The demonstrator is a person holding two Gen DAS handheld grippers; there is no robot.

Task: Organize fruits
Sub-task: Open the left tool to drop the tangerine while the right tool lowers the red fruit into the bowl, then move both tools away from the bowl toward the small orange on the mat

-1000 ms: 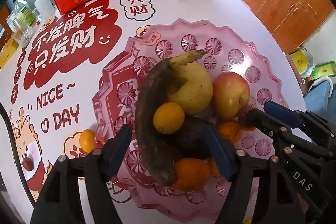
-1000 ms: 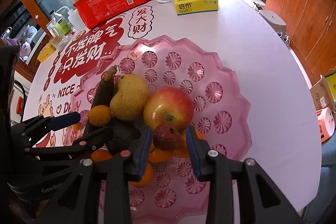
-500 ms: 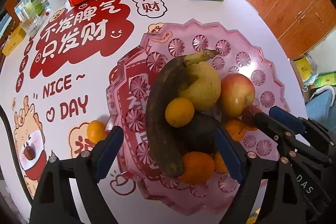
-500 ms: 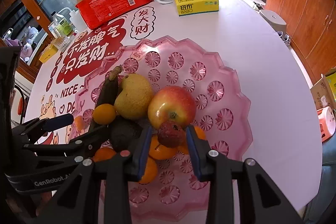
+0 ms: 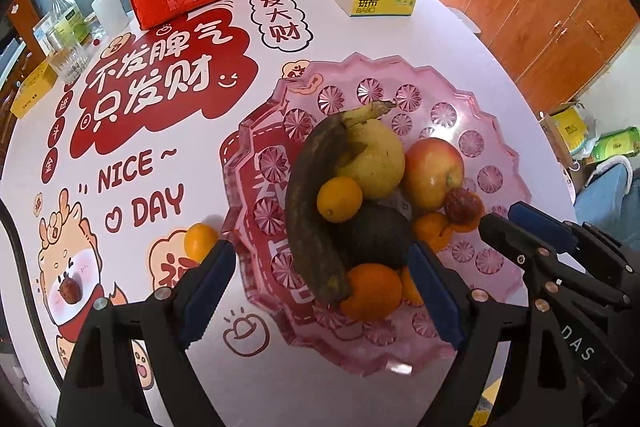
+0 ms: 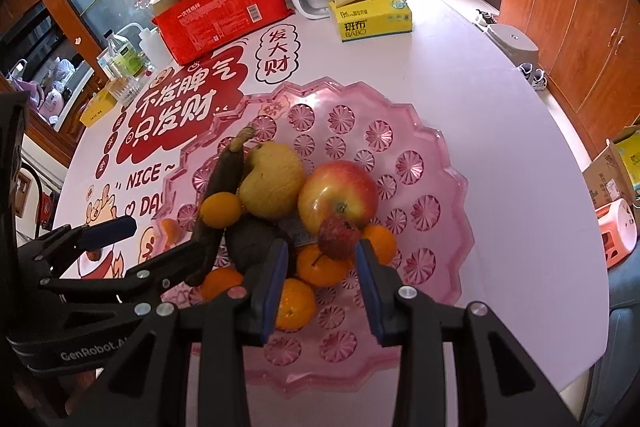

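Red lychee (image 6: 339,237) beyond right gripper (image 6: 322,281)

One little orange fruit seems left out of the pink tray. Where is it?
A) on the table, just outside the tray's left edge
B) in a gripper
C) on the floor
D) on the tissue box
A: the small orange fruit sits on the table, beside the pink tray, touched by neither gripper.

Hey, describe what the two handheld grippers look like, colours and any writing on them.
Both grippers are black angular frames with silver rivets and blue pads lining the jaws. Seen from the right wrist, the left gripper carries white "GenRobot" lettering; seen from the left wrist, the right gripper shows white "DAS". No hands or sleeves are visible.
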